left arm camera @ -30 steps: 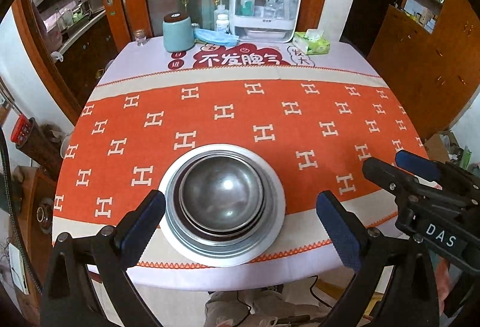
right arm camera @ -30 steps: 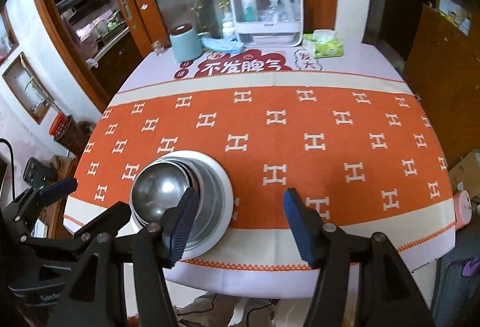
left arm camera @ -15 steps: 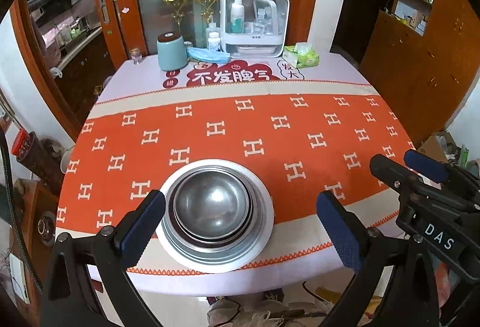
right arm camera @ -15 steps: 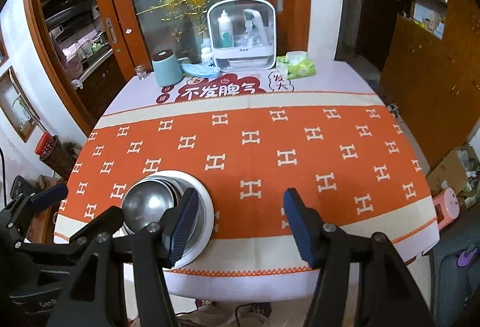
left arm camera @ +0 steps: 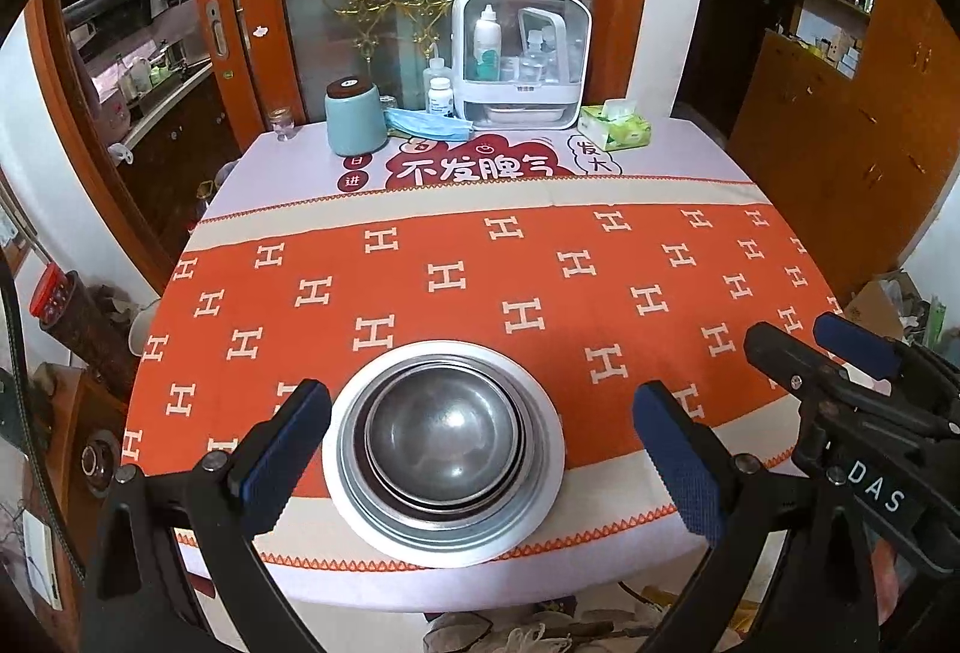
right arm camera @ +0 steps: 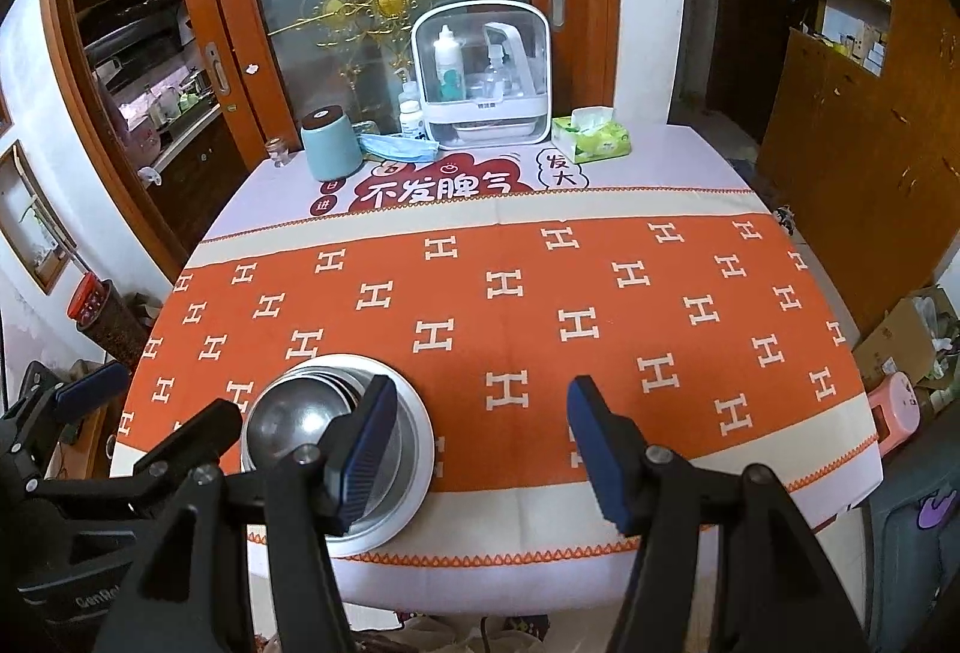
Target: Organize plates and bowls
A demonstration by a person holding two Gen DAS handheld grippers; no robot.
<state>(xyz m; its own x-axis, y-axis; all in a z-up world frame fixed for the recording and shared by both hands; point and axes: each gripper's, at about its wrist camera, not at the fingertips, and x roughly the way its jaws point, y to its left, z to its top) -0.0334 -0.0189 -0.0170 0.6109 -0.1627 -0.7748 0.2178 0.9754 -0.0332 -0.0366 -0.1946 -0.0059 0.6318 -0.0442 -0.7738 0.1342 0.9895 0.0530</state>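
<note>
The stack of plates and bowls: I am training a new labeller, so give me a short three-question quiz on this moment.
1. True or false: the left hand-held gripper is shut on the stack of bowls.
2. What does the stack sit on? A) a wooden tray B) the white plate C) the tissue box
3. Fill in: the teal canister stands at the ___ edge of the table, seen from the grippers.

Key: 1 false, both it and the right hand-held gripper are open and empty; 2 B; 3 far.
</note>
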